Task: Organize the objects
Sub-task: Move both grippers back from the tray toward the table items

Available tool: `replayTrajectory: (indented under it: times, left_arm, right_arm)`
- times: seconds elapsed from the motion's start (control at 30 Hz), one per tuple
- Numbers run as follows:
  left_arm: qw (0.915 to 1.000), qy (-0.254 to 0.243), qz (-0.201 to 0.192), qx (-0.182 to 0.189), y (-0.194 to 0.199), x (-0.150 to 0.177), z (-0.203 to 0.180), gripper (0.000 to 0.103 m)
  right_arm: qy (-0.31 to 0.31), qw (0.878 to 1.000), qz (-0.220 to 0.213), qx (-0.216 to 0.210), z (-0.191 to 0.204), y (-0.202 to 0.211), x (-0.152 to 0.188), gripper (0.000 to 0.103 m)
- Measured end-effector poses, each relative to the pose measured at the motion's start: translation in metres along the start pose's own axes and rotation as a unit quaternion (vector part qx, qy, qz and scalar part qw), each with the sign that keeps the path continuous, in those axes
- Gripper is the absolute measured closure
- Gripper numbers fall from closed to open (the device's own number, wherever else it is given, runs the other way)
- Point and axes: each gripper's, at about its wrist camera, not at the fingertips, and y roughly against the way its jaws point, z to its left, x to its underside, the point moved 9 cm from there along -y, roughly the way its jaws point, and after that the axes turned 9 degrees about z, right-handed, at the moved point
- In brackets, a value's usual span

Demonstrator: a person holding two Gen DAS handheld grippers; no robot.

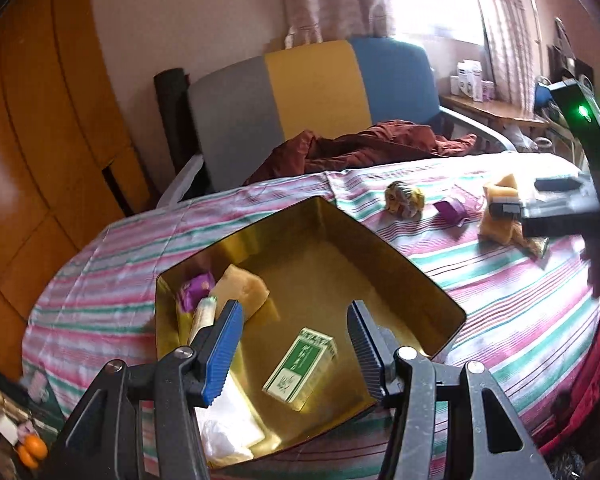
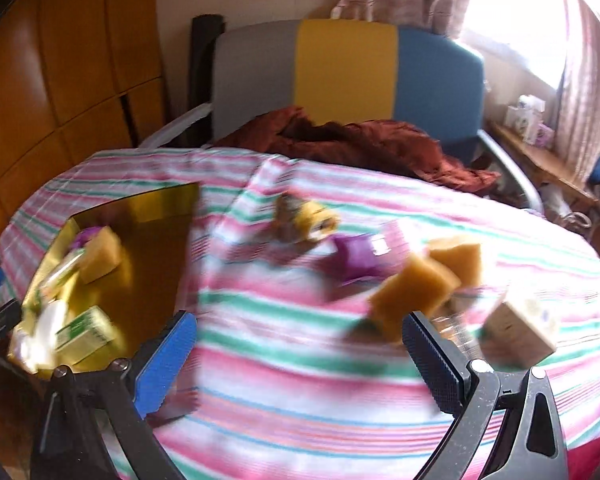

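In the left view, the left hand-held gripper (image 1: 296, 344) is held spread and empty over the gold box (image 1: 380, 240), where a green carton (image 1: 300, 364) is kept.

In the right view, the right hand-held gripper (image 2: 300, 364) is held wide and empty above the striped desk (image 2: 280, 380); sponges (image 2: 416, 292) are seen near it.

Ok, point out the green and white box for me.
The green and white box lies on the floor of the gold tin, between the left gripper fingers in the left wrist view, right of the sponge.
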Motion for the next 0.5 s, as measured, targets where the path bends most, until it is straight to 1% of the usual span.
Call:
replayTrajectory:
  times: [0.17,0.27,0.37,0.5]
  left_arm:
    - [0.9994,-0.033,-0.003,0.000,0.003,-0.007,-0.018,0.048]
    - [0.9987,-0.050,-0.005,-0.001,0.003,-0.011,-0.028,0.048]
    - [0.9979,-0.065,-0.002,-0.003,0.000,-0.015,-0.036,0.048]
    - [0.9965,-0.083,0.004,-0.007,-0.005,-0.020,-0.048,0.048]
  right_arm:
    - [-0.027,0.999,-0.014,0.040,-0.055,0.002,-0.015,0.000]
    - [-0.038,0.997,-0.022,0.064,-0.081,-0.001,-0.019,0.000]
    - [-0.056,0.996,-0.021,0.069,-0.103,-0.008,-0.017,0.000]
    - [-0.092,0.994,-0.009,0.057,-0.125,-0.019,-0.010,0.000]
